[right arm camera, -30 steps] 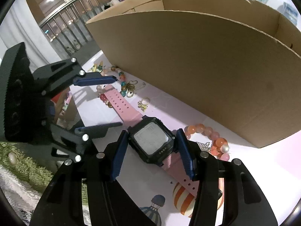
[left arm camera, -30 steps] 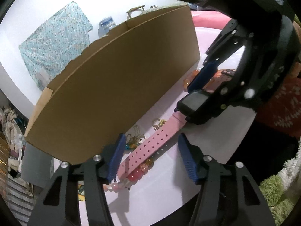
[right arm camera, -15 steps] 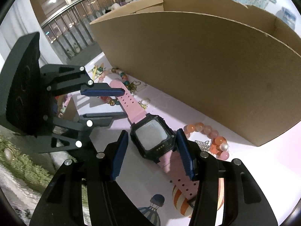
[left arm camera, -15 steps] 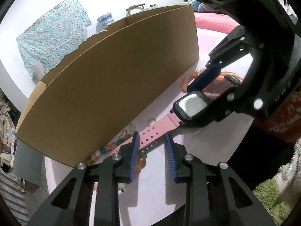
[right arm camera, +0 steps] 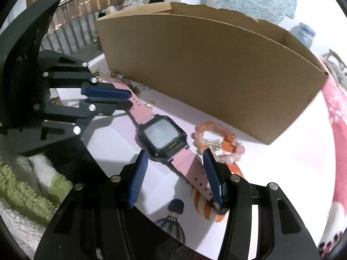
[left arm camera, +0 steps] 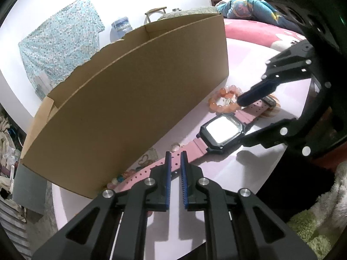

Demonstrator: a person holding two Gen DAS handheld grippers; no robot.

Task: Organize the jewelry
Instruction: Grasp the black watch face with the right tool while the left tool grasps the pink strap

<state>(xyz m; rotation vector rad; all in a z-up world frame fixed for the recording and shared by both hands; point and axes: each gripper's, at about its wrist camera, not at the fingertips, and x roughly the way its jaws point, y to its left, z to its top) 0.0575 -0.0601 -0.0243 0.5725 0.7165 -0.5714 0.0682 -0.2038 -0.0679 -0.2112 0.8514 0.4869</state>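
Left gripper (left arm camera: 175,159) just clamped on the pink watch's strap (left arm camera: 151,169), right gripper (right arm camera: 174,173) stayed apart around it; lift into cardboard box (left arm camera: 130,99) probably next.

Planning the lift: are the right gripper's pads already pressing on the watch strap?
No: the right gripper stands open, its pads clear of the pink watch strap between them.

2 wrist views face across the watch (left arm camera: 221,131)
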